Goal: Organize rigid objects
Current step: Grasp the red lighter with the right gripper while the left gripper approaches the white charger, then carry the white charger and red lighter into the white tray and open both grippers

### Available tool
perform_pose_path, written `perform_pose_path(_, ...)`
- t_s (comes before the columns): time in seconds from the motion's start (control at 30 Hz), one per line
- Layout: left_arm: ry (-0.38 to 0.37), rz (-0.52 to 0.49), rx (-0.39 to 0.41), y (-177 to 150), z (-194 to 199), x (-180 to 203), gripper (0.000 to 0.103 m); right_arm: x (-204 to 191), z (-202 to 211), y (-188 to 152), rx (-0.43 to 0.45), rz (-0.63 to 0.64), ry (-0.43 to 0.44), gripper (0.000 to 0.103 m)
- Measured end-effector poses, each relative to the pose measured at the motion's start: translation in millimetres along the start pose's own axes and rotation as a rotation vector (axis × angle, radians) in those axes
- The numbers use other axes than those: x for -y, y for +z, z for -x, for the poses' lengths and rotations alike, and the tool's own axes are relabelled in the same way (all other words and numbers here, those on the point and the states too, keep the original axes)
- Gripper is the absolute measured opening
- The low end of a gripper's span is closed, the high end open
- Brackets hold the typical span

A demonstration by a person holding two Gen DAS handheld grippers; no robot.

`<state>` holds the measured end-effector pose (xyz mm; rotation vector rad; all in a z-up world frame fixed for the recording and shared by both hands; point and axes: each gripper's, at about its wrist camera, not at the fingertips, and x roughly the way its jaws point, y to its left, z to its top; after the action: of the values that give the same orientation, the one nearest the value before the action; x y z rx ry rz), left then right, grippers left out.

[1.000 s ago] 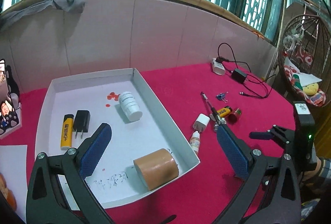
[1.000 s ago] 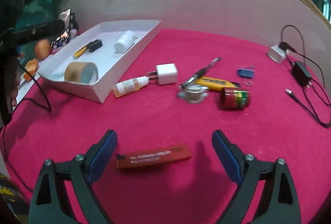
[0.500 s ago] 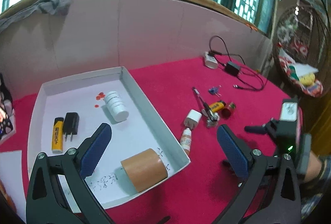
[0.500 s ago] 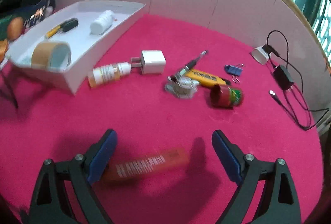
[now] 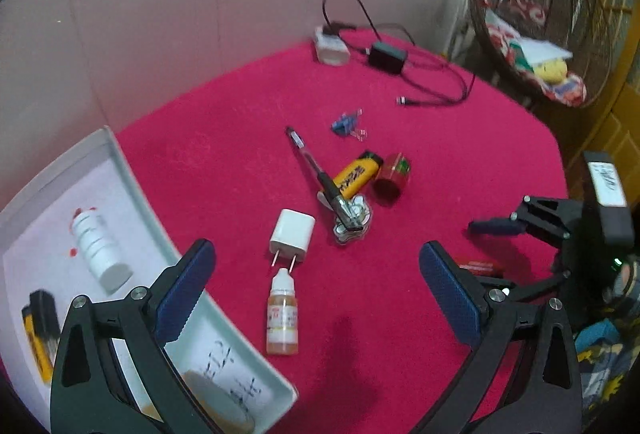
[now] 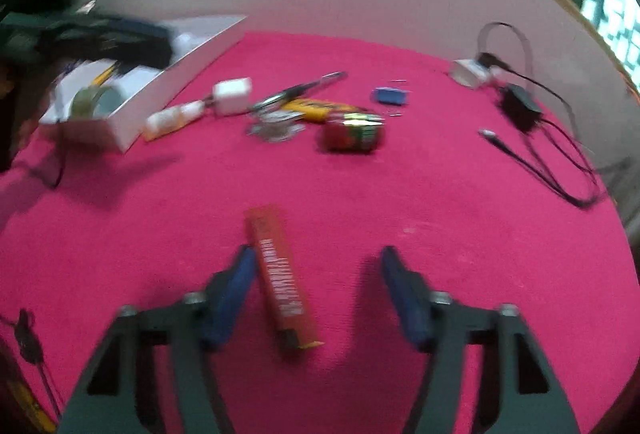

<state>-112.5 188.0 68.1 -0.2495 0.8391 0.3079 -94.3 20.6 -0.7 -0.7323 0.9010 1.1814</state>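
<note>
The left wrist view looks from above the white tray [image 5: 132, 193] across the red worktop [image 5: 240, 161] toward the far cables. The right wrist view sits low and near the worktop [image 6: 440, 193], facing the tray [image 6: 176, 85]. Both views share the white charger [image 5: 292, 230] [image 6: 233, 94] and the red can [image 5: 392, 175] [image 6: 354, 133].

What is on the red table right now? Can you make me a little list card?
surface: red table
tray: white tray, at the table's left
in tray: white bottle
loose: white charger, dropper bottle, pen, yellow lighter, red can
right gripper: open, around orange box
left gripper: open, empty
</note>
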Motion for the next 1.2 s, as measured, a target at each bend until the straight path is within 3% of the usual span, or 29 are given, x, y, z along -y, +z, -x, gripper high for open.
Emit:
perform_pose_path(0.13, 0.015, -0.052, -0.074, 6, -20, 6, 0.103, -7, -1, 1, -0.003, 0.043, 0.044, 0.020)
perform_pose_path(0.37, 0.035, -0.095, -0.194, 14, -51, 11, 0.098, 13, 0, -5, 0.002, -0.032, 0.094, 0.015)
perform_pose_path(0.43, 0.040, -0.099, -0.231, 15, -59, 10, 0.071, 16, 1, -5, 0.002, -0.057, 0.118, 0.015)
perform_pose_path(0.5, 0.088, -0.117, -0.274, 14, -70, 9, 0.054, 16, 1, -5, 0.002, -0.069, 0.131, 0.015)
perform_pose_path(0.57, 0.098, -0.121, -0.288, 12, -74, 8, 0.052, 16, 1, -5, 0.002, -0.071, 0.134, 0.015)
perform_pose_path(0.67, 0.100, -0.113, -0.269, 12, -70, 6, 0.028, 18, 0, -5, 0.002, -0.075, 0.140, 0.015)
perform_pose_path(0.83, 0.121, -0.116, -0.229, 5, -61, 12, 0.026, 16, 0, -6, 0.002, -0.066, 0.129, 0.015)
perform_pose_path(1.2, 0.143, 0.022, 0.085, -16, 32, 32, 0.026, 23, 15, 5, 0.047, -0.121, 0.101, 0.015)
